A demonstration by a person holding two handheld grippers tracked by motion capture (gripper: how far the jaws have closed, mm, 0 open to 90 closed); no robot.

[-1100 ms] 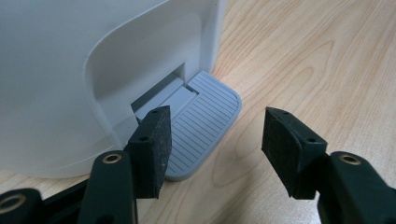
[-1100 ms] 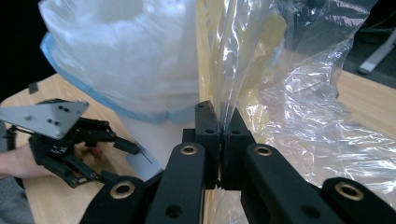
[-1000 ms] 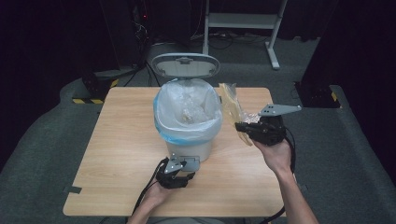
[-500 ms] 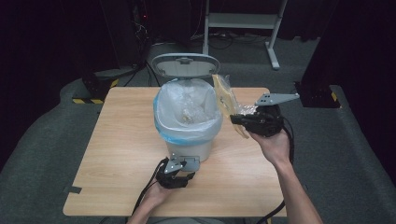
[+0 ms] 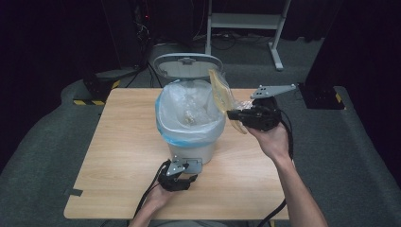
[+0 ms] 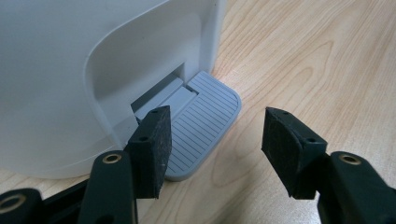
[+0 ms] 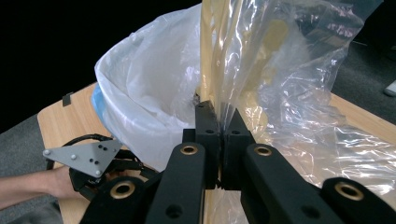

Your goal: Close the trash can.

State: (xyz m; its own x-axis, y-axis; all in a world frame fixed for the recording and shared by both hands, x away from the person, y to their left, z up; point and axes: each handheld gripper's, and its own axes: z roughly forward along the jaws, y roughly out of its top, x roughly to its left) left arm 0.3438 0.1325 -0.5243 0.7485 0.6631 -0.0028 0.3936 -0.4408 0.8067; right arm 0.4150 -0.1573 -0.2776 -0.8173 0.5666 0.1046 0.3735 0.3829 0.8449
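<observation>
A white pedal bin (image 5: 195,150) stands mid-table with its lid (image 5: 188,65) up and a clear liner (image 5: 189,113) over the rim. My right gripper (image 5: 231,114) is shut on a crinkled clear plastic bag with a yellowish tint (image 5: 220,92), held upright just right of the bin's rim. In the right gripper view the jaws (image 7: 218,116) pinch the bag (image 7: 289,93) beside the liner (image 7: 144,88). My left gripper (image 5: 183,168) sits low at the bin's front. Its jaws (image 6: 217,140) stand apart, the left pad over the ribbed grey pedal (image 6: 201,126).
The wooden table (image 5: 123,142) has bare room left and right of the bin. A white metal stand (image 5: 246,21) and cables lie on the dark floor beyond the far edge. A strip of tape (image 5: 74,192) marks the table's near left corner.
My right gripper has lifted the plastic bag higher beside the bin's rim. The left gripper has stayed at the pedal, and the lid remains up.
</observation>
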